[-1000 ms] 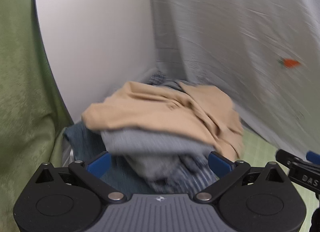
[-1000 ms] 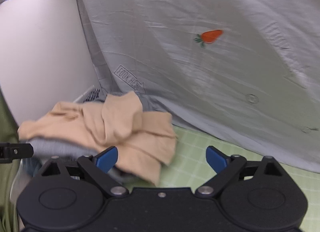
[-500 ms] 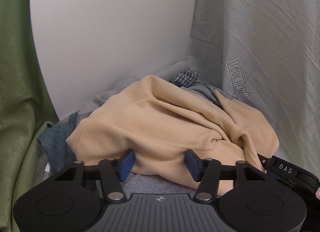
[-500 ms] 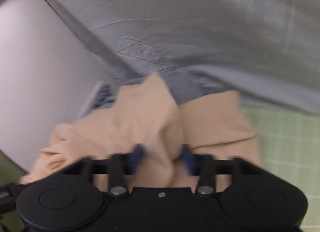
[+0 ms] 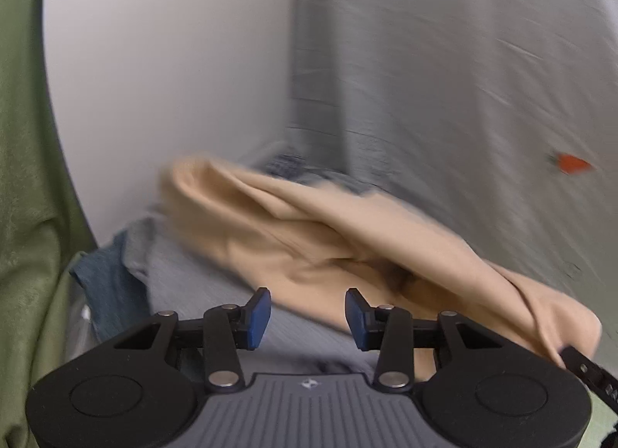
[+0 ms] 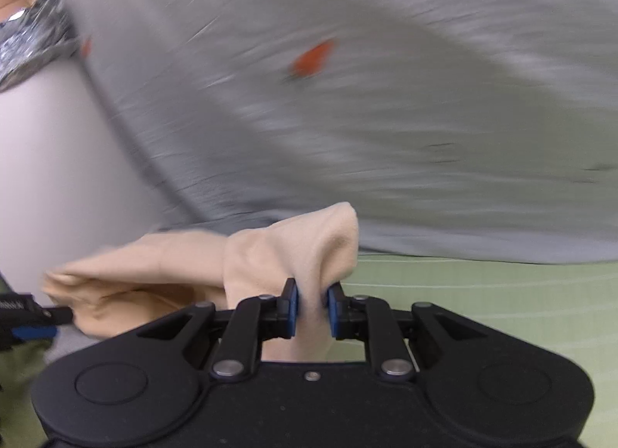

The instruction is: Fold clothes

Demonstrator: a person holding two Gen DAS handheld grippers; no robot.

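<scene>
Your right gripper [image 6: 313,307] is clamped on a fold of the soft tan knit garment [image 6: 293,251]; your left gripper [image 5: 308,314] hangs parted, gripping nothing.

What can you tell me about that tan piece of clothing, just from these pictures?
The tan garment is soft, plain, knit-looking cloth, crumpled into long folds. It lies atop a pile of grey and blue clothes in a corner. One bunched end is pinched in the right gripper and lifted from the pile. The left gripper is open, clear of it. Motion blur hides details.
</scene>
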